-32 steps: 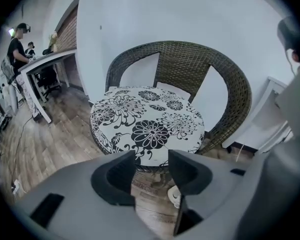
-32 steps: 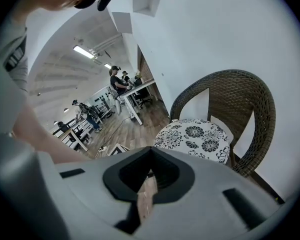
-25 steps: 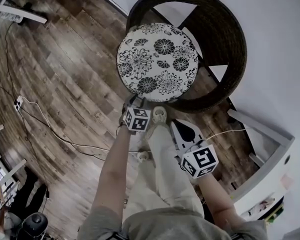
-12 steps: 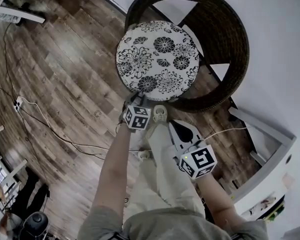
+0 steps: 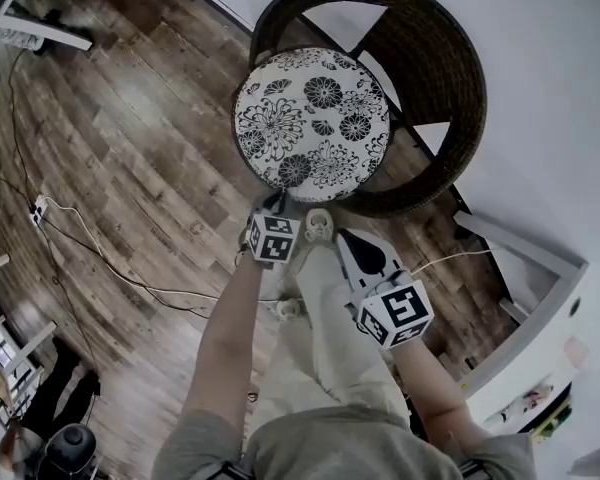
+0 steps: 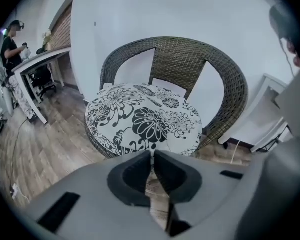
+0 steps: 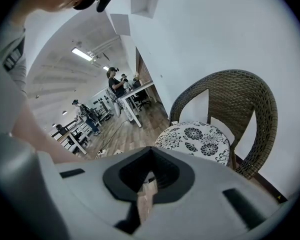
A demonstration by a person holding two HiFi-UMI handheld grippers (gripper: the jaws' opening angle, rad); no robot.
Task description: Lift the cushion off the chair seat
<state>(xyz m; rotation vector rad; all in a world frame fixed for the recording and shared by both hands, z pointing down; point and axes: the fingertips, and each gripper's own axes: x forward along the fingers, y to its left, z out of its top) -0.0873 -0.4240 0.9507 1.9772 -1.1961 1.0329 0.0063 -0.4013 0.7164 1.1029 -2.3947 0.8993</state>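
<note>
**Left claw closed at the cushion's front rim**

The cushion (image 5: 312, 118) lay flat on the seat of the wicker chair (image 5: 450, 78) with its floral face up. It covered the seat from the chair's front edge back to the curved backrest. It was round, so it had no long axis and pointed no particular way.

The left gripper (image 5: 270, 206) stood at the chair's front, angled downward, with its tips right at the cushion's front rim. Its jaws had just been closing and were now together. The thin slit between the pads (image 6: 132, 176) showed only the wood floor (image 5: 130, 168) below the chair's front. Whether the very tips had nipped any fabric of the rim could not be told.

The right gripper (image 5: 347, 238) hung farther out from the chair's front, apart from the cushion and just beside the person's shoe (image 5: 320, 226). Its jaws were also together, with only floor showing through the slit between them. In the right gripper view, the chair and cushion stood ahead of the jaws, off to the right.
</note>
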